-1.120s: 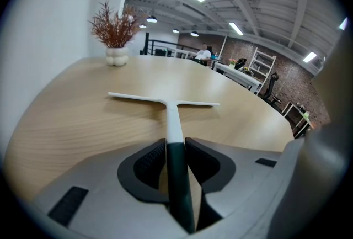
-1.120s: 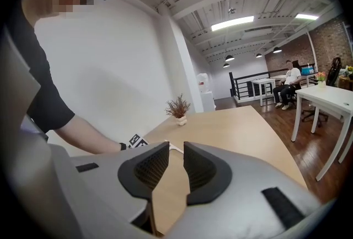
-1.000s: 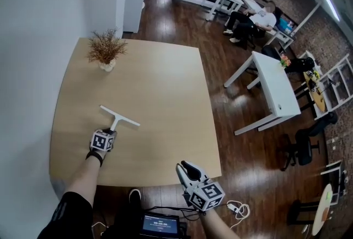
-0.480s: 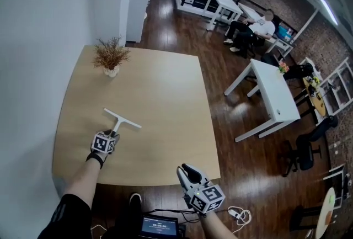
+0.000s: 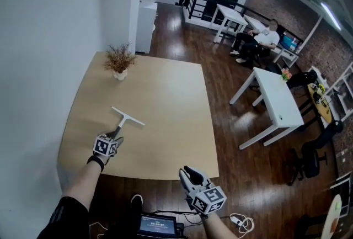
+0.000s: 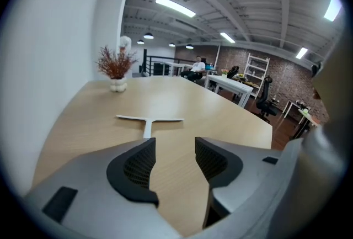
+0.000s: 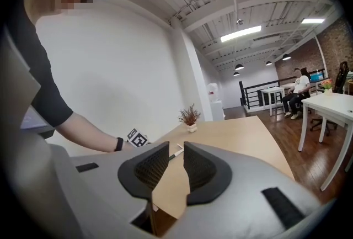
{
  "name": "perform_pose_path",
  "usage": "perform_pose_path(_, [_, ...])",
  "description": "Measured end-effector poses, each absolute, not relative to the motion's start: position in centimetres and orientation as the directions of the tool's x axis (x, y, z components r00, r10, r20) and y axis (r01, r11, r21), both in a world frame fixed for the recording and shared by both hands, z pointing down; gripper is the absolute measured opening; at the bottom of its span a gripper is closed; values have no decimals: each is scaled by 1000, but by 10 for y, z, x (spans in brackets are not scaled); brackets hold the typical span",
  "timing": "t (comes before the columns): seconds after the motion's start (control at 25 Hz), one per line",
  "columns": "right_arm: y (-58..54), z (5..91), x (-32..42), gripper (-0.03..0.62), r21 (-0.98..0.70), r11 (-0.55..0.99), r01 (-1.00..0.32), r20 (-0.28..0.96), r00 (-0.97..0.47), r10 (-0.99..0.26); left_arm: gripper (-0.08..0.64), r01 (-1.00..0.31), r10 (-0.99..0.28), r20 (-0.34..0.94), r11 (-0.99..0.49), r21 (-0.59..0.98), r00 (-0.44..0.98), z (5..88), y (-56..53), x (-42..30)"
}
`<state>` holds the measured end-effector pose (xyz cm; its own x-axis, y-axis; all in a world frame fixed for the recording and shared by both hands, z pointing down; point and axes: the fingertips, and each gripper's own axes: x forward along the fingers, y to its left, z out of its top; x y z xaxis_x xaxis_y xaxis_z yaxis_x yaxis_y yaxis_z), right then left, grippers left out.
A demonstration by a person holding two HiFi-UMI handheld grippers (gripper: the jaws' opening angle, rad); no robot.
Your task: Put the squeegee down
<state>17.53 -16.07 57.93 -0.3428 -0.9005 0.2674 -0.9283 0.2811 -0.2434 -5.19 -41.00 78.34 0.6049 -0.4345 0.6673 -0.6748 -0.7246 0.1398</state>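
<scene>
The white T-shaped squeegee [image 5: 127, 117] lies flat on the round wooden table [image 5: 165, 94], its handle pointing toward me. My left gripper [image 5: 116, 134] hovers just behind the handle's end; its jaws are opening, with nothing between them. In the left gripper view the squeegee [image 6: 149, 120] rests ahead of the left gripper [image 6: 175, 144], apart from both pads. My right gripper [image 5: 188, 169] hangs off the table's near edge with a narrow gap between its jaws and nothing in it. In the right gripper view the right gripper [image 7: 176, 156] faces the squeegee handle [image 7: 176, 152], far off.
A small pot of dried twigs [image 5: 119, 60] stands at the table's far left by the white wall [image 5: 38, 39]. White tables [image 5: 276, 101] and a seated person [image 5: 265, 36] are on the dark wood floor to the right. A screen [image 5: 157, 226] sits below me.
The left gripper let go of the squeegee handle, opened and drew back and up from it. The squeegee stays flat on the table. The right gripper shifted a little.
</scene>
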Motion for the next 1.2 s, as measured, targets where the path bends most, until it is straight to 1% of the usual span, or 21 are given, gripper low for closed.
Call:
perform_pose_path(0.16, [-132, 572, 184, 107, -259, 296, -919, 240, -358, -902, 225, -672, -465, 622, -728, 136, 630, 752, -370, -53])
perform_pose_path(0.36, [-97, 560, 181, 109, -256, 365, -895, 202, -418, -886, 225, -682, -512, 565, -720, 129, 647, 710, -308, -61])
perform_pose_path(0.48, [-77, 555, 181, 89, -243, 393, -887, 192, -441, -877, 225, -679, -531, 529, -724, 124, 662, 686, -265, -63])
perform_pose_path(0.64, [-51, 550, 179, 87, -232, 425, -875, 177, -468, -866, 225, -680, -559, 478, -724, 115, 677, 657, -208, -70])
perform_pose_path(0.96, [-14, 546, 174, 83, -234, 452, -861, 172, -494, -852, 225, -676, -588, 419, -732, 89, 692, 618, -113, -78])
perform_pose_path(1.2, [-2, 538, 163, 77, -225, 450, -864, 155, -488, -859, 225, -671, -595, 390, -737, 85, 703, 605, -72, -83])
